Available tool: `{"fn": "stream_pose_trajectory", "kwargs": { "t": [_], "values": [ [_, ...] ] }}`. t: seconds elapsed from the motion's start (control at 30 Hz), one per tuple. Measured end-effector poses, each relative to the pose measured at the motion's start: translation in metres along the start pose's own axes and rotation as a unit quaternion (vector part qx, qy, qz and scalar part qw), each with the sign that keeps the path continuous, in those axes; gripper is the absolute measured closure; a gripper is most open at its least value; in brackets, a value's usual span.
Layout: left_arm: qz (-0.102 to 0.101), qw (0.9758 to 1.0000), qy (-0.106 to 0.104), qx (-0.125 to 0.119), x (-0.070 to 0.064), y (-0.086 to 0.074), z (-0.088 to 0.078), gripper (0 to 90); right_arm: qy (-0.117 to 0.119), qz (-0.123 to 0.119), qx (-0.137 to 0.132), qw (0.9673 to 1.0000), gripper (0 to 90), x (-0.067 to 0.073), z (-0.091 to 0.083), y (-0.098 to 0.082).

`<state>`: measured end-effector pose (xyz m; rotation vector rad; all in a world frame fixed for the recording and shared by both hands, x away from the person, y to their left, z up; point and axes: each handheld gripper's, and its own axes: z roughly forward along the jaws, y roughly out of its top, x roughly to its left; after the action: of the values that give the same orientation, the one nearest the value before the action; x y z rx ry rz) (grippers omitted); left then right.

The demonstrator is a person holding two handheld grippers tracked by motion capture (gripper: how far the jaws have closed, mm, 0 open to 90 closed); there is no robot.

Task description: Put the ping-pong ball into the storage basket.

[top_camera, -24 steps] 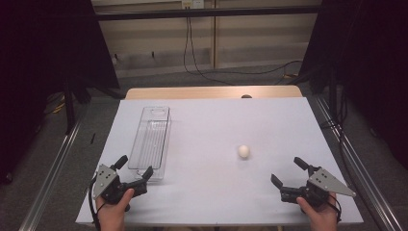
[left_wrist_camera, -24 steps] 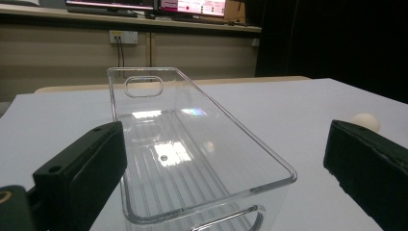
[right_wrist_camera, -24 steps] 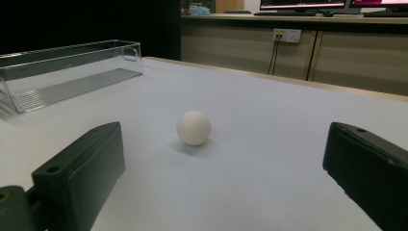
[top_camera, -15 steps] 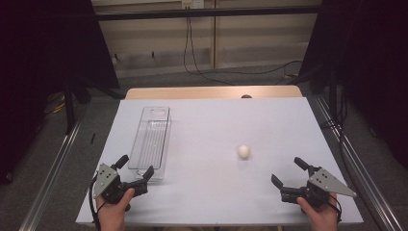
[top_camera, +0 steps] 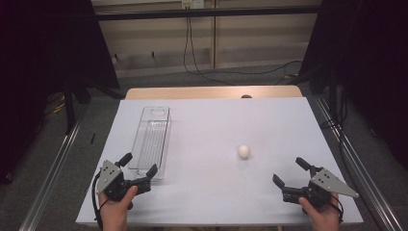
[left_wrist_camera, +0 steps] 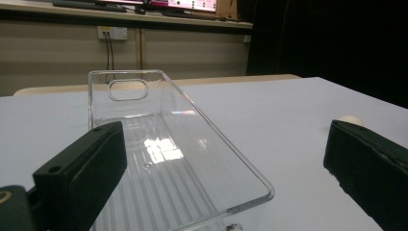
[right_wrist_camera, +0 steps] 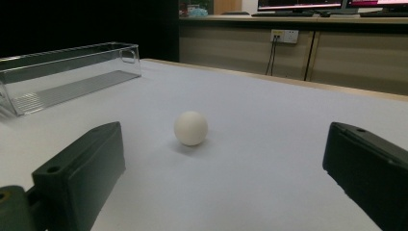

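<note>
Both tools sitting idle w/ jaws apart: left tool [top_camera: 138,169] by clear tray [top_camera: 153,139], right tool [top_camera: 291,173] facing white ball [top_camera: 244,151] mid-bench, untouched. Prob. next: centre jaws round ball, closing gently so it's not rolling off.

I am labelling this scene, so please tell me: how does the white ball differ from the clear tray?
The white ball is round and opaque; the clear tray is long, rectangular and see-through. The ball is much smaller than the tray. The ball lies nearer the right gripper, the tray right by the left gripper. Both rest on the white table, untouched.
</note>
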<state>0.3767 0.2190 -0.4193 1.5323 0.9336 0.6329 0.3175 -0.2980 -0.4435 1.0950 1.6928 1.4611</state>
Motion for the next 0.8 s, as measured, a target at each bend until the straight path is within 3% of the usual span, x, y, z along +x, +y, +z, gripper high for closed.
{"fn": "stream_pose_trajectory", "kwargs": {
  "t": [0.67,0.8],
  "values": [
    [0.001,0.9997,-0.024,0.009,-0.014,0.012,0.014,1.5,0.004,-0.001,-0.001,1.0,1.0,0.0,0.001,-0.001],
    [0.012,0.9993,-0.028,0.023,-0.017,0.015,0.017,1.5,0.005,0.0,-0.001,1.0,0.9,0.0,0.001,-0.001]
  ]
}}
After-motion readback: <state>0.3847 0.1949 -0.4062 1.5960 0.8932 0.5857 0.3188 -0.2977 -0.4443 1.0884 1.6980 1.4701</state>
